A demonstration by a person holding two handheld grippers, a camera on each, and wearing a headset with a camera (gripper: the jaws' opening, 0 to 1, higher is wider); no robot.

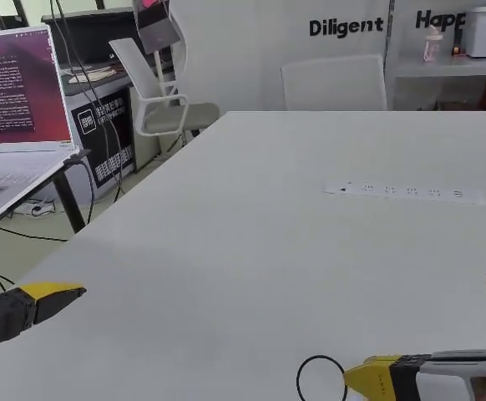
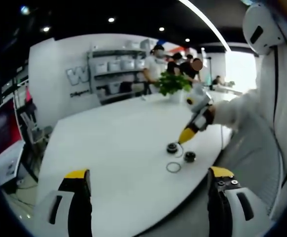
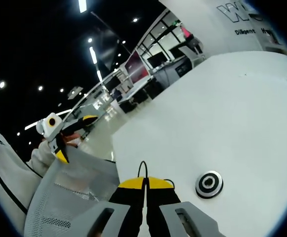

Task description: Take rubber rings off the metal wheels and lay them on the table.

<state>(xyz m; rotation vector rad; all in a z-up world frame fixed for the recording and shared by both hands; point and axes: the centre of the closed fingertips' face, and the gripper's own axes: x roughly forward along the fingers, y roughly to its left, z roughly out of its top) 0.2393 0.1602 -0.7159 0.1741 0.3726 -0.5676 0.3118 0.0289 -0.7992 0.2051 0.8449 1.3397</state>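
My right gripper (image 3: 144,185) is shut on a thin black rubber ring (image 3: 143,168), which loops out past its yellow tips. In the head view this gripper (image 1: 360,378) is at the table's near edge, and the ring (image 1: 301,372) hangs from its tip just over the white table (image 1: 268,242). A metal wheel (image 3: 209,184) with a black ring on it lies flat to its right. The left gripper view has two wheels (image 2: 173,147) (image 2: 189,156) and a loose ring (image 2: 173,167) on the table. My left gripper (image 2: 148,197) is open and empty, off the table's left edge (image 1: 59,292).
A white power strip (image 1: 406,192) lies on the table's far right. An open laptop (image 1: 9,100) sits on a stand to the left, with white chairs (image 1: 164,92) behind. People (image 2: 183,61) and a potted plant (image 2: 173,81) are at the table's far end.
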